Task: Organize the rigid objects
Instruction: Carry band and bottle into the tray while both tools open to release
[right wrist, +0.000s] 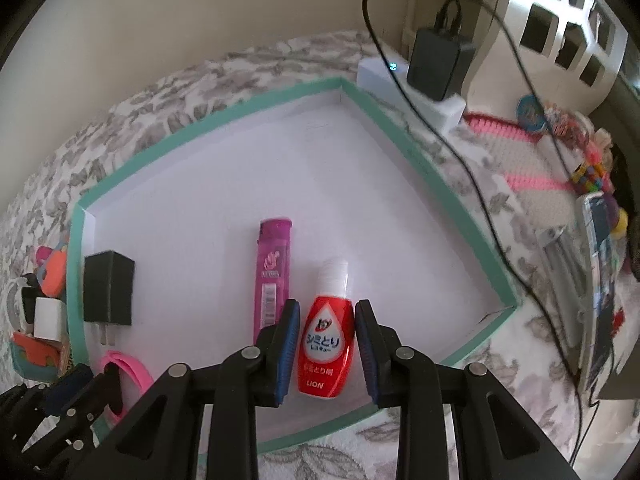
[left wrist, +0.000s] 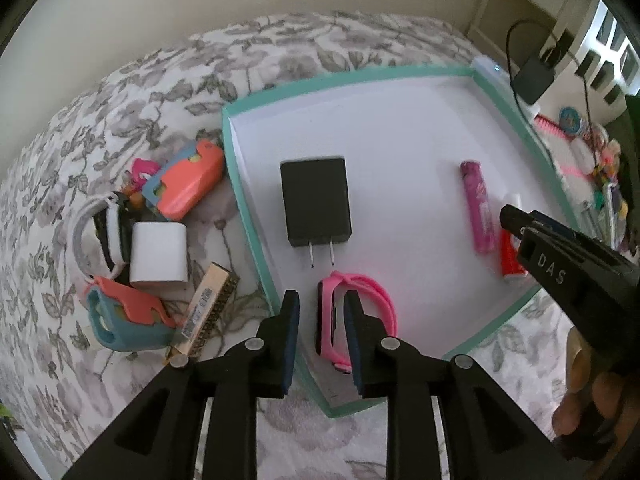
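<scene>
A shallow white tray with a teal rim [left wrist: 248, 196] [right wrist: 224, 116] lies on the floral bedspread. In it lie a black plug adapter [left wrist: 316, 204] [right wrist: 108, 288], a purple lighter [left wrist: 476, 208] [right wrist: 274, 272], a red LION bottle [right wrist: 326, 348] [left wrist: 510, 256] and a pink wristband [left wrist: 352, 320] [right wrist: 128, 372]. My left gripper [left wrist: 322, 308] is open, its fingers either side of the wristband's near end. My right gripper [right wrist: 327, 316] is open, its fingers flanking the red bottle with small gaps; it also shows in the left wrist view [left wrist: 560, 256].
Left of the tray lies a pile: a white charger cube [left wrist: 158, 256], two coral-and-blue toys [left wrist: 188, 184], a white-banded watch [left wrist: 108, 236] and a gold harmonica-like box [left wrist: 208, 312]. Right of the tray are a black power brick on a white strip [right wrist: 436, 64], cables and small toys.
</scene>
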Tool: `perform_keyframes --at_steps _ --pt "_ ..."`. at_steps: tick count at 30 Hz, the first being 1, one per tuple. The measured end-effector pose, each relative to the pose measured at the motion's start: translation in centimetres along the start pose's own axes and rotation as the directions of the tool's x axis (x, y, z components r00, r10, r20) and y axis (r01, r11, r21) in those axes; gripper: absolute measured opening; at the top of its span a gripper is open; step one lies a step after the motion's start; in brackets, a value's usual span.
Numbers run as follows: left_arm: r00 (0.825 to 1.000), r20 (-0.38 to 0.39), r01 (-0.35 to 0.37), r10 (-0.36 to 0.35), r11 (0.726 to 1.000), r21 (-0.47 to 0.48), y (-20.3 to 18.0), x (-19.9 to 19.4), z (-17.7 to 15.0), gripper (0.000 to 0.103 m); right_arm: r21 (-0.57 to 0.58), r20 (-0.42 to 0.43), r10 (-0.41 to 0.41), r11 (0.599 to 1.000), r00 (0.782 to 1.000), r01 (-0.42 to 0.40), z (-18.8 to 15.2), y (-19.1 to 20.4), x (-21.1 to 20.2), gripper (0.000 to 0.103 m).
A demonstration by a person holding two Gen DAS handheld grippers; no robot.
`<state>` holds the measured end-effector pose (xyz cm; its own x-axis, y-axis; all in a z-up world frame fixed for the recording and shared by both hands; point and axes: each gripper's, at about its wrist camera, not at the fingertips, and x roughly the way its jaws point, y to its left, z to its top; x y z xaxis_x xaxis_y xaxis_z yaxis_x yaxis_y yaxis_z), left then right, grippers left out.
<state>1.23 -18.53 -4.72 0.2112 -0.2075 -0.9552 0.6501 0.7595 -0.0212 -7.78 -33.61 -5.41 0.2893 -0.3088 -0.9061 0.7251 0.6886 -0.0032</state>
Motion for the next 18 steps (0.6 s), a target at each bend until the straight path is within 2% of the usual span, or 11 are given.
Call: perform_keyframes --at_steps 7,12,18 --pt "0.998 0.056 -0.012 0.015 0.998 -0.068 2.1 -2.3 0.5 0.025 -0.05 0.085 0.04 0.998 0.996 -0.035 0.4 1.7 -2.6 0.032" --pt "0.998 0.066 0.02 -0.009 0.986 -0.167 4.6 -3.5 0.5 0.036 -0.108 0.075 0.076 0.992 0.994 -0.067 0.2 3.7 -2.7 0.032" --pt "0.993 0.113 0.001 0.031 0.964 -0.267 7.9 -5.5 0.1 0.041 -0.196 0.077 0.097 0.977 0.992 -0.08 -0.6 6.3 -3.2 0.032"
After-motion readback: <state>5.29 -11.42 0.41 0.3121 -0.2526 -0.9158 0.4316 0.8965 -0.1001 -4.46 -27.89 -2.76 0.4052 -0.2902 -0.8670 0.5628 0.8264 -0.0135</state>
